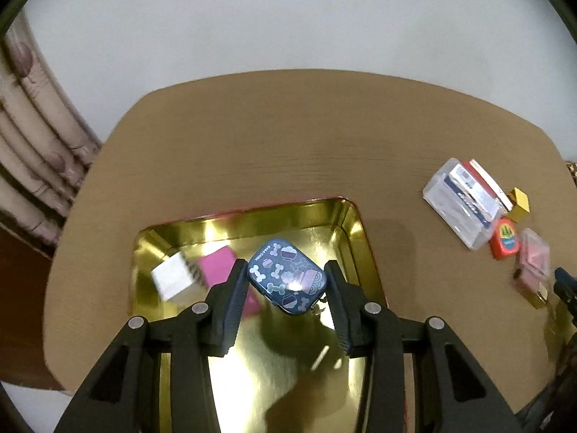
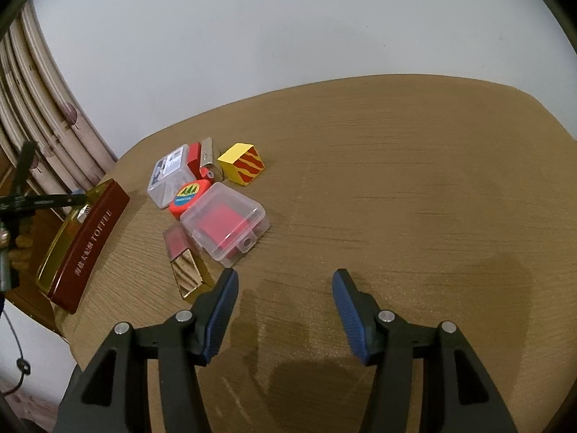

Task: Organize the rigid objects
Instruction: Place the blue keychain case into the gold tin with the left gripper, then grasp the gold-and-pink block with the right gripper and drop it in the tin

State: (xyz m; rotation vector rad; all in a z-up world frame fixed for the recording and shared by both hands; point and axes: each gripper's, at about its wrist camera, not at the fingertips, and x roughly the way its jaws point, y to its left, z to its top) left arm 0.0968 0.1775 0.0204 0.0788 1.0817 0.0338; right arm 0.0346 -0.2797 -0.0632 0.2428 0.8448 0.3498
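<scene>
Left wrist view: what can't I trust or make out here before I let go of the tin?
- Blue tin: jaws flank it, contact unclear, and whether it rests on the gold tray.
- White box: blurred.
- Pink box: partly behind the left gripper finger.
- Clear case: blurred near the right edge.

Wooden table (image 2: 396, 151) (brown) carries gold tray (image 1: 346, 216), small boxes (image 2: 225, 222).

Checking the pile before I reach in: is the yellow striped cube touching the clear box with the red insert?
Apart. In the right wrist view, bare table separates the yellow striped cube from the clear box.
</scene>
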